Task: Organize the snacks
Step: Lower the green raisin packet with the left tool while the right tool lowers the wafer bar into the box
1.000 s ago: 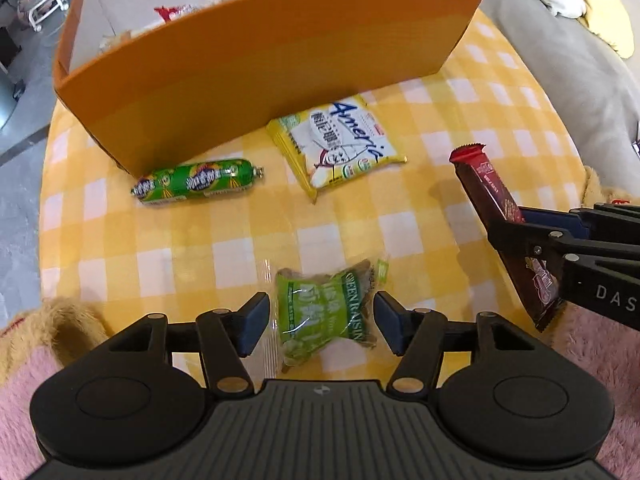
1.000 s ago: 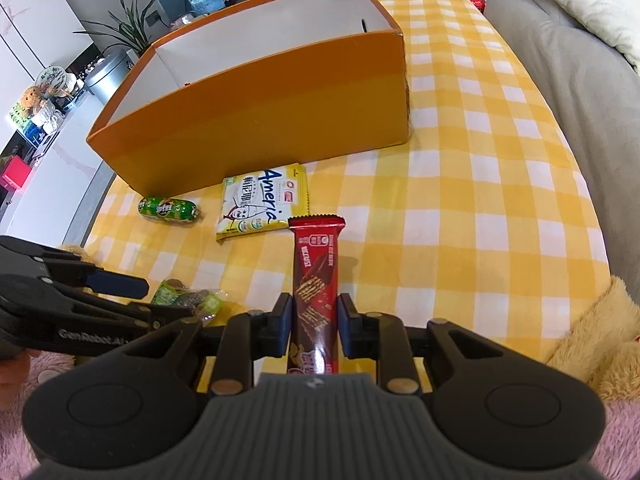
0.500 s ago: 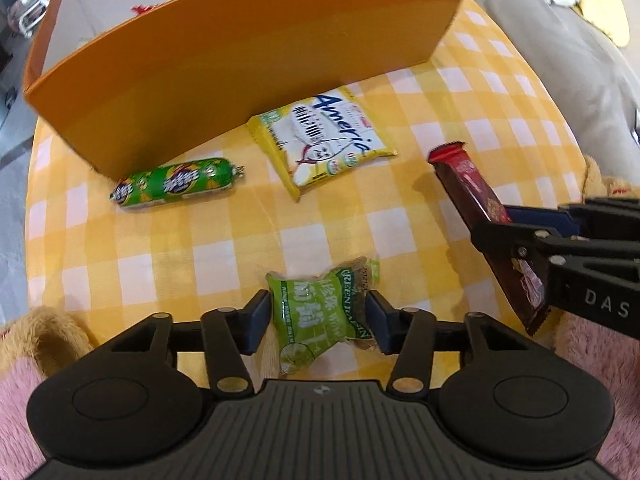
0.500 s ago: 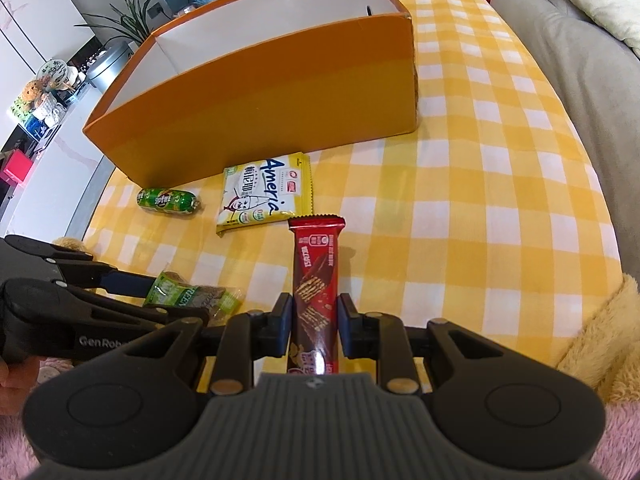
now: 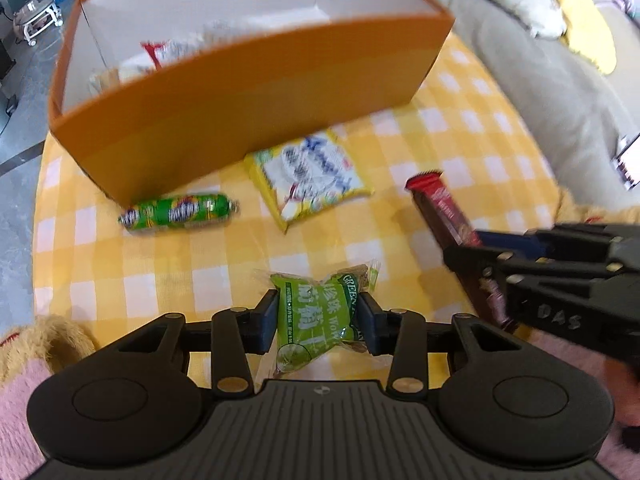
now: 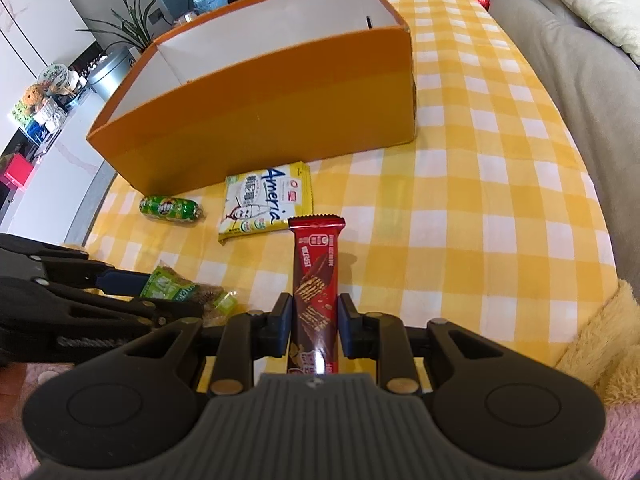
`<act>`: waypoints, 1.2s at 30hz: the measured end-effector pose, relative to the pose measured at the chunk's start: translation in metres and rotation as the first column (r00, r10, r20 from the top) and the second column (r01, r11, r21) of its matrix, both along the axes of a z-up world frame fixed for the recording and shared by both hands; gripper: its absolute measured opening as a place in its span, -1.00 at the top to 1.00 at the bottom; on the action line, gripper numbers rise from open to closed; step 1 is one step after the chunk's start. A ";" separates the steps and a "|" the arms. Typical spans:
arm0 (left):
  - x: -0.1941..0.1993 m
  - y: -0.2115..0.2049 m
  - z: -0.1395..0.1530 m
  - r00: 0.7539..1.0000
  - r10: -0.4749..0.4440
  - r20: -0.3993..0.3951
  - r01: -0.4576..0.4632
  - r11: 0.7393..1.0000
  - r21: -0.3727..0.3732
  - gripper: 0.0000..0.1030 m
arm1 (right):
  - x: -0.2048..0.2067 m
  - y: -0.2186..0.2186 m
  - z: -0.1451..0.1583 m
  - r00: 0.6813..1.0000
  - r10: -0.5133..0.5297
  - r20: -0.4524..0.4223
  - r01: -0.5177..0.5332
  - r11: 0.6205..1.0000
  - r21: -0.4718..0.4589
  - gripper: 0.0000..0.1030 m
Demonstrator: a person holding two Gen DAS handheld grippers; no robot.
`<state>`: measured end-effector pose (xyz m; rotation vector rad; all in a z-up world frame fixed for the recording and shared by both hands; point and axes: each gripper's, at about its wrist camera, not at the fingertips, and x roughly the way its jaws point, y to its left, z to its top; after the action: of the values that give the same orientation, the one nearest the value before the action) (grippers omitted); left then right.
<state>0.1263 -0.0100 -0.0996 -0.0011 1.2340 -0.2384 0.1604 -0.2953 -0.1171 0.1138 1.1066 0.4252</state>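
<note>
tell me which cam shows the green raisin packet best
The left wrist view: the green packet sits centred between the left gripper, whose jaws are closing with the pads at its sides, label readable. In the right wrist view the packet is at the left edge, mostly hidden behind the left gripper's fingers.

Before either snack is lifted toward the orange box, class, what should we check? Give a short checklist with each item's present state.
1. Right gripper clamped on the red wafer bar: ok, pads press both sides.
2. Left gripper on the green raisin packet: ok, jaws closing, pads against the wrapper.
3. Packet centred between the pads: ok.
4. Orange box open at the top: ok.
5. Room inside the box: cannot tell; some packets show inside in the left wrist view, blurred.
6. Path clear of the yellow biscuit packet and green sausage lying before the box: ok if the lift goes high enough.
</note>
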 end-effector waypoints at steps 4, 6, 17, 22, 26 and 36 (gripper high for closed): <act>0.001 -0.003 0.026 0.998 -0.005 0.065 0.006 1.000 -0.020 0.10 | 0.001 -0.005 0.012 0.999 -0.024 0.025 0.023 0.999 0.025 0.60; 0.003 -0.004 0.039 0.995 -0.009 0.099 0.012 0.999 -0.029 0.10 | 0.003 -0.007 0.020 0.998 -0.031 0.046 0.030 0.999 0.034 0.60; 0.033 0.005 0.099 0.964 0.020 0.265 -0.010 0.999 -0.037 0.10 | 0.026 0.001 0.079 0.981 0.010 0.193 -0.022 0.998 0.060 0.60; 0.055 0.019 0.109 0.951 0.063 0.302 -0.055 0.998 -0.033 0.10 | 0.052 0.009 0.100 0.973 0.030 0.231 -0.050 0.996 0.080 0.60; 0.075 0.036 0.111 0.944 0.098 0.316 -0.094 0.995 -0.025 0.10 | 0.079 0.015 0.111 0.970 0.032 0.240 -0.058 0.993 0.101 0.60; 0.133 0.063 0.094 0.948 0.107 0.300 -0.133 0.989 0.069 0.09 | 0.154 0.050 0.108 0.980 0.059 0.192 -0.077 0.993 0.091 0.60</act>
<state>0.2597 0.0531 -0.0055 0.0347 0.9409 -0.0735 0.3143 -0.2450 -0.0087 0.1196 0.9044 0.5408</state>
